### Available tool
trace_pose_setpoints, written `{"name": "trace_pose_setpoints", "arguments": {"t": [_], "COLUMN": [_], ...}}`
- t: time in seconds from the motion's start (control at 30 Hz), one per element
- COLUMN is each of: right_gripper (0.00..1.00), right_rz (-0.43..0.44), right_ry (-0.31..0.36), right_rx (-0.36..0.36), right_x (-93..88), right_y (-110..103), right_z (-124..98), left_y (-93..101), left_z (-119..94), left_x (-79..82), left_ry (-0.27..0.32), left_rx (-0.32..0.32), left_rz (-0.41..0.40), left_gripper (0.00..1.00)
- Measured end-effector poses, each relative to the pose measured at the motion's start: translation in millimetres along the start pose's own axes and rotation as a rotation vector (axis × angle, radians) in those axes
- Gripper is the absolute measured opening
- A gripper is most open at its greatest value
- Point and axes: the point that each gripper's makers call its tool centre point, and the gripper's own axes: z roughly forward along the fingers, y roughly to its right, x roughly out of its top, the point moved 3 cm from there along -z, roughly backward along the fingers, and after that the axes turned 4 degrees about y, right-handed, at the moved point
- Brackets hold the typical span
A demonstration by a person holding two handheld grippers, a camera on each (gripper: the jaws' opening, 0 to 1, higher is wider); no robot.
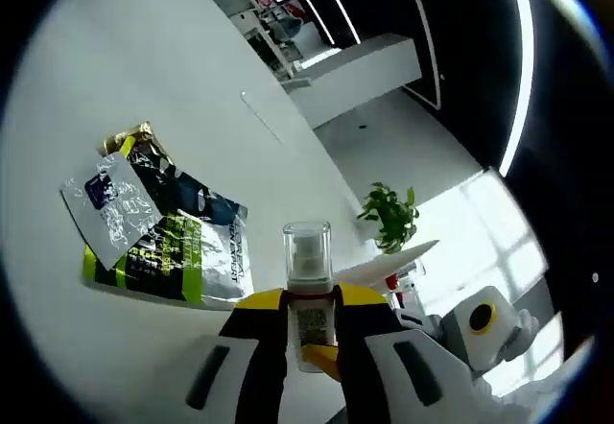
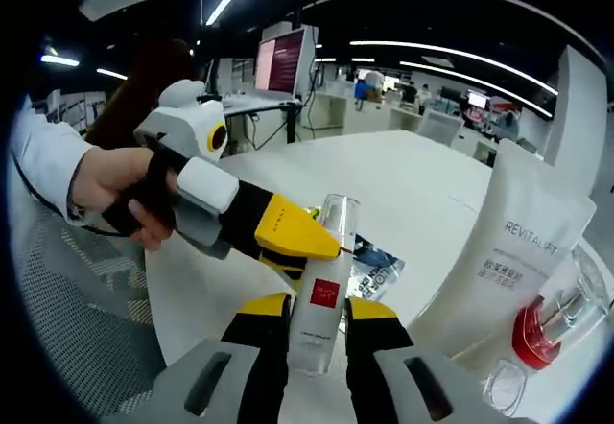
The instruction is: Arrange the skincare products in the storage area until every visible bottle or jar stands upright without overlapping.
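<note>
A slim clear bottle [image 2: 321, 294] with a transparent cap and a red square on its label stands upright between the black-and-yellow jaws of the right tongs [image 2: 317, 333], which are closed onto its lower body. In the right gripper view the left tongs [image 2: 307, 251] come in from the left, held by a person's hand [image 2: 120, 194] in a white sleeve, with yellow jaw tips pressed against the same bottle at about mid-height.

In the left gripper view the bottle [image 1: 307, 294] rises upright between that view's own jaws, its clear cap above them and its labelled body pinched between them, so the left tongs [image 1: 309, 333] are also narrowed onto it. The bottle is held up above the white counter [image 1: 144, 79], not resting on it.

On the counter to the left of the bottle in that view lies a pile of flat sachets [image 1: 158, 223], silvery, dark blue and lime green, overlapping one another. In the right gripper view a tall white pouch [image 2: 513, 251] printed REVITALIFT stands to the right of the bottle, and just beside it a clear bottle with a red base [image 2: 552, 323].
</note>
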Motion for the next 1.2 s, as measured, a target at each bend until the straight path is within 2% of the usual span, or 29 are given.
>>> {"name": "trace_pose_setpoints", "arguments": {"t": [0.1, 0.3, 0.4, 0.5, 0.63, 0.73, 0.87, 1.0, 1.03, 1.13, 1.2], "right_gripper": [0.14, 0.10, 0.07, 0.04, 0.03, 0.02, 0.02, 0.03, 0.03, 0.04, 0.05], "right_rz": [-0.008, -0.006, -0.010, -0.006, 0.049, 0.051, 0.080, 0.108, 0.110, 0.119, 0.188], "right_ry": [-0.009, -0.014, -0.013, -0.005, 0.043, 0.074, 0.088, 0.100, 0.104, 0.122, 0.178], "right_rx": [0.010, 0.024, 0.028, 0.014, 0.003, -0.028, -0.020, -0.026, -0.032, -0.047, -0.039], "right_x": [-1.4, -2.4, -1.7, 0.2, 7.8, 12.6, 12.3, 13.1, 13.2, 14.6, 21.7], "right_y": [-1, -2, -4, -1, 3, 6, 3, 3, 5, 10, 10], "right_z": [0, -2, -5, -9, -14, -20, -26, -28, -27, -27, -28], "left_y": [1.8, 0.8, 5.2, 5.9, 4.7, 8.5, 9.5, 17.2, 15.0, 16.0, 17.1], "left_z": [1, 1, 1, -1, -1, -1, -2, -1, -1, -2, -2], "left_x": [1.5, 7.5, 9.4, 13.3, 14.7, 8.8, 3.3, -6.9, -4.9, -4.3, -5.4], "left_ry": [-0.013, -0.042, -0.044, -0.057, -0.066, -0.106, -0.146, -0.175, -0.167, -0.163, -0.167], "left_rx": [-0.003, 0.019, 0.011, 0.014, 0.002, 0.001, -0.004, -0.065, -0.049, -0.065, -0.071], "left_rz": [0.080, 0.344, 0.389, 0.477, 0.517, 0.618, 0.734, 0.749, 0.754, 0.742, 0.751], "left_gripper": [0.12, 0.12, 0.12, 0.12, 0.12, 0.12, 0.13, 0.13, 0.13, 0.13, 0.13]}}
